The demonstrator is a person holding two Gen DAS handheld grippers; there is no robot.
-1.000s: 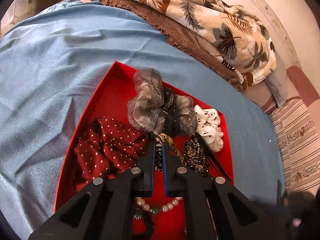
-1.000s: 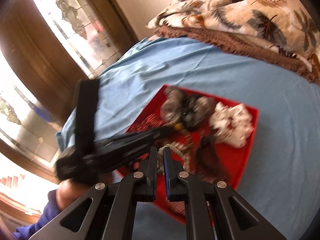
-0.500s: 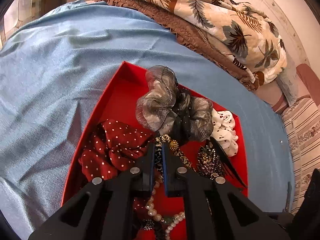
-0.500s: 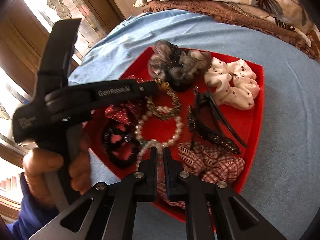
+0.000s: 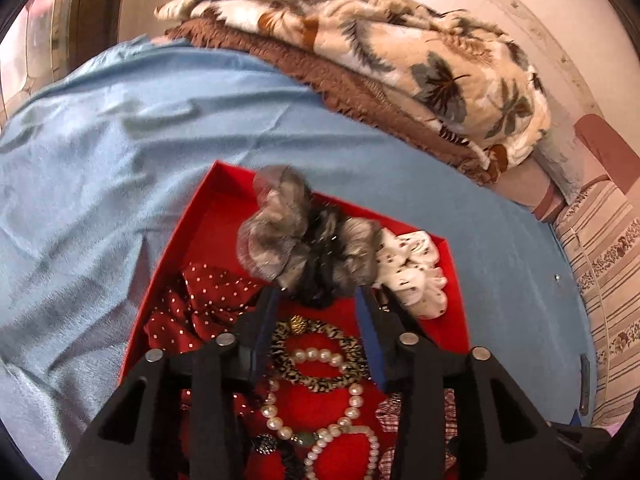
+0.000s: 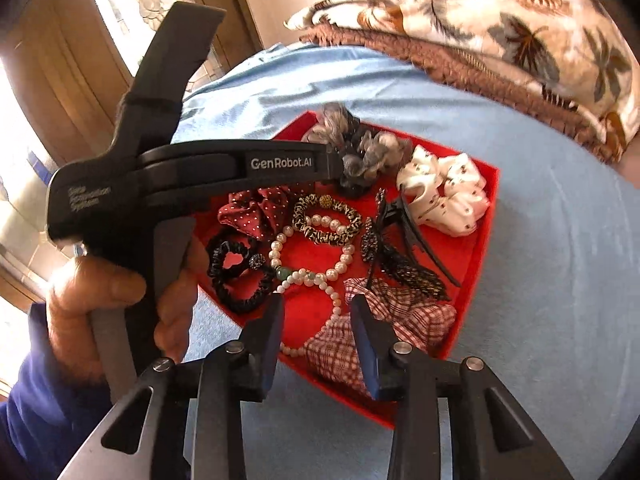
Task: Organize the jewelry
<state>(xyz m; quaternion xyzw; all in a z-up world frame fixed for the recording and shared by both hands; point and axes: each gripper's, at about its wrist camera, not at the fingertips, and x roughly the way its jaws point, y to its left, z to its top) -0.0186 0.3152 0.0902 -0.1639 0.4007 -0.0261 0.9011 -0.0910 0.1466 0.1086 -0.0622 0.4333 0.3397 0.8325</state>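
A: Jewelry sat piled in the red tray (image 6: 486, 236) on the blue bedspread (image 6: 560, 280): pearl necklace (image 6: 336, 268), leopard bracelet (image 6: 326, 220), black claw clip (image 6: 400, 248), plus scrunchies, grey (image 5: 304, 236), white (image 6: 448, 196), red dotted (image 6: 256, 212), black (image 6: 236, 276), plaid (image 6: 384, 320).

B: What changed?

A: Both tongs. A second earlier each pair was pinched closed. At this frame the left gripper (image 5: 316, 294) was opening, jaws part-way apart, nothing between the pads, tips right at the lower edge of the grey scrunchie. Right gripper (image 6: 318, 304) also opening, part-way, empty, hovering over the tray's near corner by the pearls and the plaid scrunchie.

B: Anything lifted yet?

A: No. All pieces lay in the tray, none outside it. Left view had also pulled back, more pearls showing.

B: Meaning?

A: Probably pre-grasp on both sides; sorting hadn't started. Loose pearl strand looked likely to snag neighbours.
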